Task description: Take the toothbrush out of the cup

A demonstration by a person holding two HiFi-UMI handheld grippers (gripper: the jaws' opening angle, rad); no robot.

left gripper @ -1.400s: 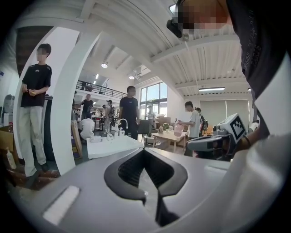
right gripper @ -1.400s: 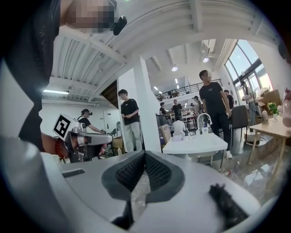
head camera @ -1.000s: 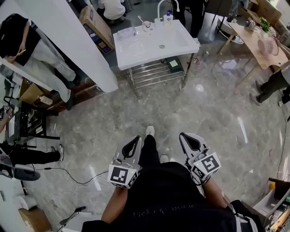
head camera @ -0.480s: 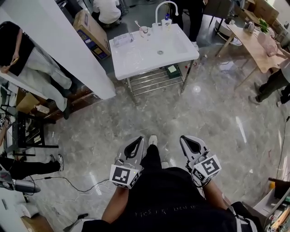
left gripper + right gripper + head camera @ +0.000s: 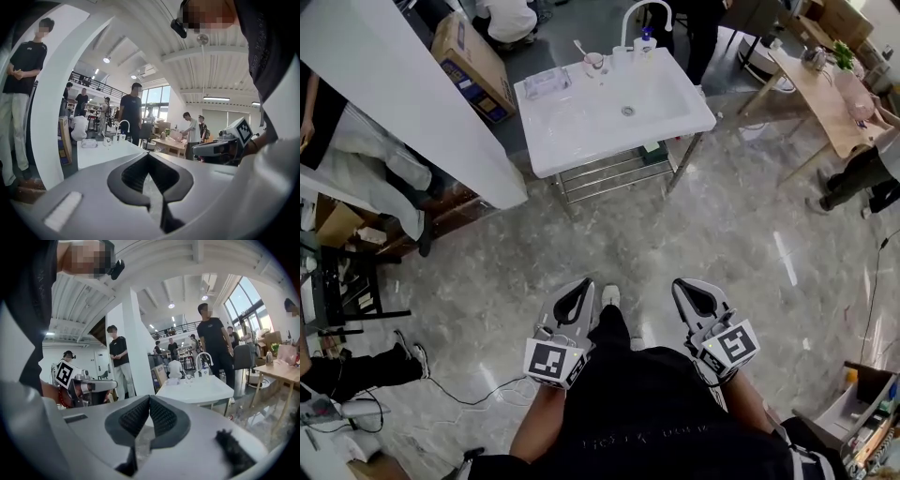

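A clear cup (image 5: 593, 62) with a toothbrush (image 5: 580, 48) standing in it sits at the back edge of a white washbasin (image 5: 581, 127), far ahead across the floor. Both grippers are held at waist height, well short of the basin. My left gripper (image 5: 581, 285) is shut and empty, its tips meeting (image 5: 148, 154). My right gripper (image 5: 682, 284) is shut and empty too (image 5: 149, 398). The cup (image 5: 107, 140) is small in the left gripper view. In the right gripper view the cup (image 5: 188, 377) is tiny, near the faucet (image 5: 205, 361).
A faucet (image 5: 637, 11) and soap bottle (image 5: 648, 39) stand behind the basin, with a metal rack (image 5: 614, 161) under it. A white pillar (image 5: 412, 103) and cardboard box (image 5: 469, 56) are left, a wooden table (image 5: 825, 89) right. People stand around. A cable (image 5: 459, 380) lies on the floor.
The basin has slid lower and grown larger in the head view as the person walks toward it. Both grippers keep their place before the body and stay shut.
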